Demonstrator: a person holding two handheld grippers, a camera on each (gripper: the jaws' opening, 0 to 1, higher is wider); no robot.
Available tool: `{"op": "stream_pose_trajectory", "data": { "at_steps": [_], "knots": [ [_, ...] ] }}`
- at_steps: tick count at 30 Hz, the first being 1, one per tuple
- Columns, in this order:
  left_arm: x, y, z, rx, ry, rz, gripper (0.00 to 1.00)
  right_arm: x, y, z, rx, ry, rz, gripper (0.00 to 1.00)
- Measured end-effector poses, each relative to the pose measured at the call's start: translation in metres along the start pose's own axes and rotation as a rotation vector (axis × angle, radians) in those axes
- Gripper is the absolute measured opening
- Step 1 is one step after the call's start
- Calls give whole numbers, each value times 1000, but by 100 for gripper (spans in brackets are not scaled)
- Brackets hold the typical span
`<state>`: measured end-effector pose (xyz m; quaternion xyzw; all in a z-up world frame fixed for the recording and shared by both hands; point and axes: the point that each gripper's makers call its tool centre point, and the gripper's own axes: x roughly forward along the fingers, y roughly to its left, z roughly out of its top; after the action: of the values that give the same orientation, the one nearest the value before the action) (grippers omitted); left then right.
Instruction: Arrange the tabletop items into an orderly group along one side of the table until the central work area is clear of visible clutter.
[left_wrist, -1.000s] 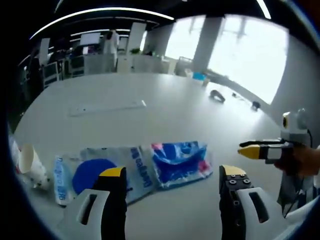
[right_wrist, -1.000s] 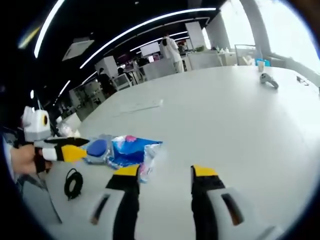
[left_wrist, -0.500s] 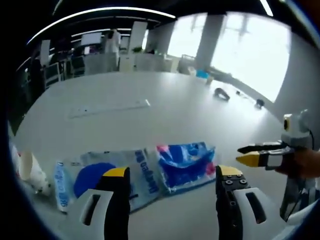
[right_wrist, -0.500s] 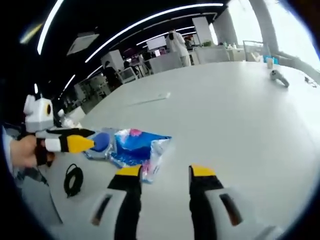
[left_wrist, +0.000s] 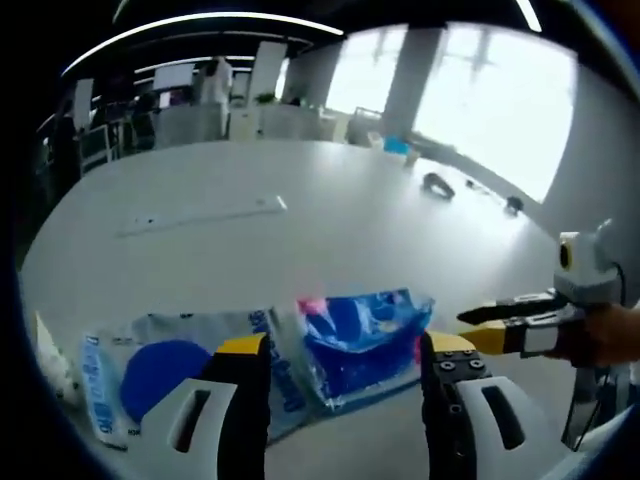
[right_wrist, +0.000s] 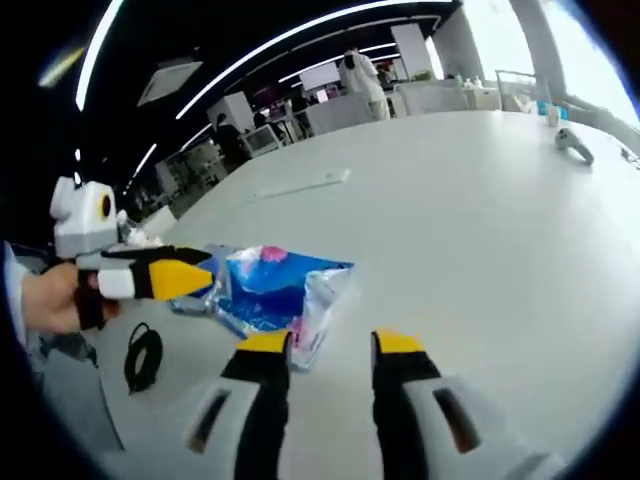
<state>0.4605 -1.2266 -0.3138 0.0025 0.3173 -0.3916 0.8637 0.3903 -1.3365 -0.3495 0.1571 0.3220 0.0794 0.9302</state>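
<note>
A crumpled blue snack packet (left_wrist: 358, 335) lies on the white table (left_wrist: 330, 230), just beyond and between the open jaws of my left gripper (left_wrist: 342, 348). To its left lies a clear bag with a blue disc (left_wrist: 155, 368), partly hidden by the left jaw. My right gripper (left_wrist: 478, 332) comes in from the right, held by a hand. In the right gripper view, the blue packet (right_wrist: 275, 290) sits just ahead of my right gripper (right_wrist: 331, 345), which is open with nothing between its jaws. The left gripper (right_wrist: 185, 276) hovers at the packet's left edge.
A coiled black cable (right_wrist: 142, 357) lies near the table edge. A long thin strip (left_wrist: 200, 213) rests mid-table. Small dark items (left_wrist: 437, 185) sit far off towards the windows. Something white and crumpled (left_wrist: 45, 352) lies at the left. Desks and a standing person are far behind.
Both cameras have come closer to the blue packet. The left jaws now sit right at its near edge. The jaws of both grippers have narrowed slightly.
</note>
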Motion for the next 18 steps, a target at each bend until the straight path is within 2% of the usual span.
{"op": "stream_pose_trajectory", "data": {
  "at_steps": [4,9,13,16,17,18],
  "knots": [
    [7,2,-1,-12,9,-8,55,6,0,-5,13,13,9,29],
    [10,2,0,-30,-3,-5,43,13,2,-10,17,17,16,24],
    [14,4,-4,-40,7,5,39,18,9,-7,12,11,41,20],
    [14,5,-7,-56,20,9,28,18,12,-7,39,6,50,10],
    [14,5,-7,-58,22,7,22,18,14,-6,54,-2,57,6],
    [14,5,-6,-61,22,4,18,18,14,-5,57,-7,55,6]
  ]
}}
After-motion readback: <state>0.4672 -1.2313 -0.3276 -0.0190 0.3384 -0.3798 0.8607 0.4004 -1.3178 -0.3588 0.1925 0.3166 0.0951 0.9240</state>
